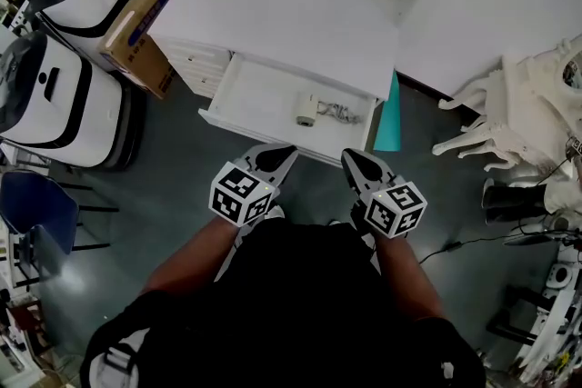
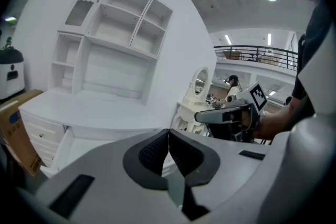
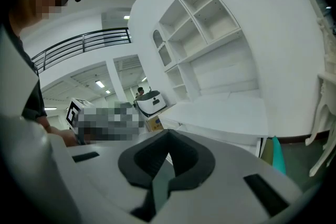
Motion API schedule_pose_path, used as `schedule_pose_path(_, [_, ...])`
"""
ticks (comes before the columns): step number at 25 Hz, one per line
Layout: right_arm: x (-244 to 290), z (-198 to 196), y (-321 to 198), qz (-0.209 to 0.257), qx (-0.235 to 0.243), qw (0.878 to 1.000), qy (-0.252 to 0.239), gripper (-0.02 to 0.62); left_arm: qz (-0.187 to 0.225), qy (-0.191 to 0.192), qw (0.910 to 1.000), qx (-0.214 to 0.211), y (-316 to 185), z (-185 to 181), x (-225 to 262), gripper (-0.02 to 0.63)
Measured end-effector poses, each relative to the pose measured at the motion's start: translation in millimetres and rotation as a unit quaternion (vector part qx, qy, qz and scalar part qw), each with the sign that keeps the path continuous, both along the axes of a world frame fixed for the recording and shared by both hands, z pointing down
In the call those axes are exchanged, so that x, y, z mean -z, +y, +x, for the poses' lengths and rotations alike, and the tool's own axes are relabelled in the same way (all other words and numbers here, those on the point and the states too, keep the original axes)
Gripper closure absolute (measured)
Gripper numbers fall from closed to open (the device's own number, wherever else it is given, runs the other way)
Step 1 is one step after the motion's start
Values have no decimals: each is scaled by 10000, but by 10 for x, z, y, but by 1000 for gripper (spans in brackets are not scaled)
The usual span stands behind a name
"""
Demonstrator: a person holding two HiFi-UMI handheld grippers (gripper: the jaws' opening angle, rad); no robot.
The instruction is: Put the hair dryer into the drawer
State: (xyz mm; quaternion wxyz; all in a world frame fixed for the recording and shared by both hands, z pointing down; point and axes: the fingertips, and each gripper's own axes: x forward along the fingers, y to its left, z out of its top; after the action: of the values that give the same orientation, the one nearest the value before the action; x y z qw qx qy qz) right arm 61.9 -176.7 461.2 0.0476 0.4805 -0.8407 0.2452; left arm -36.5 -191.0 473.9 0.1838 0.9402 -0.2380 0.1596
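A small white hair dryer [image 1: 307, 110] lies in the open white drawer [image 1: 244, 84] of the desk, its cord coiled to its right. My left gripper [image 1: 283, 152] and my right gripper [image 1: 351, 157] hang side by side in front of the drawer, near its front edge and apart from the dryer. Both are shut with nothing between the jaws. In the left gripper view the left gripper [image 2: 168, 136] has its dark pads pressed together. The right gripper [image 3: 168, 138] looks the same in the right gripper view.
The white desk top [image 1: 291, 18] carries a shelf unit [image 2: 113, 42]. Left of it stand a cardboard box [image 1: 141, 27] and two white-and-black machines [image 1: 55, 95]. A teal board [image 1: 389, 118] leans right of the drawer. White furniture parts [image 1: 509, 118] lie on the floor at right.
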Motion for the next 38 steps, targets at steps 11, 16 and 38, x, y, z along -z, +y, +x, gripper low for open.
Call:
schedule_pose_path(11, [224,580,390,229,515,9984,97,571,-123,226,9975,657,348,619,96,595])
schedule_pose_path(16, [178,948,671,151,599,9981,-83,571,-166,384,9956,835,673,936,181,595])
schedule_pose_path(38, [167,1137,987,84,583,9954,-756,571,180,100,9950,981,1002,973,403,595])
